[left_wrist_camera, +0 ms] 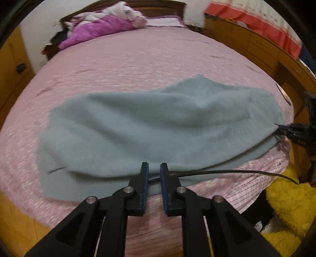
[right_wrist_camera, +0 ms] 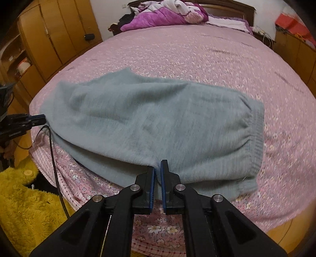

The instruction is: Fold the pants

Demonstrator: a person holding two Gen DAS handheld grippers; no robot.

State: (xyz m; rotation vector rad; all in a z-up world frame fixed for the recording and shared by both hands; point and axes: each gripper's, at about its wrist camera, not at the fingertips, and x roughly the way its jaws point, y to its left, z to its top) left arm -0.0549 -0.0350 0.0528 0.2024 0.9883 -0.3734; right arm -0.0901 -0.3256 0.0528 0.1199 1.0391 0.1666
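Grey-blue fleece pants (left_wrist_camera: 150,126) lie folded lengthwise across the near part of the pink bed (left_wrist_camera: 138,59), with the ribbed waistband (right_wrist_camera: 256,142) to the right in the right wrist view. My left gripper (left_wrist_camera: 154,165) sits at the pants' near edge with a narrow gap between its blue pads and no cloth pinched in it. From the right wrist view it shows at the far left (right_wrist_camera: 41,119), just touching the cloth's end. My right gripper (right_wrist_camera: 157,167) is shut on a fold of the near edge, and it shows at the pants' right end (left_wrist_camera: 281,126) in the left wrist view.
A purple quilt (right_wrist_camera: 158,15) and pillows lie heaped at the headboard. Wooden cabinets (right_wrist_camera: 49,33) stand along both sides. A yellow fluffy garment (right_wrist_camera: 23,207) lies below the bed's near corner, with a black cable (right_wrist_camera: 53,158) running over the edge.
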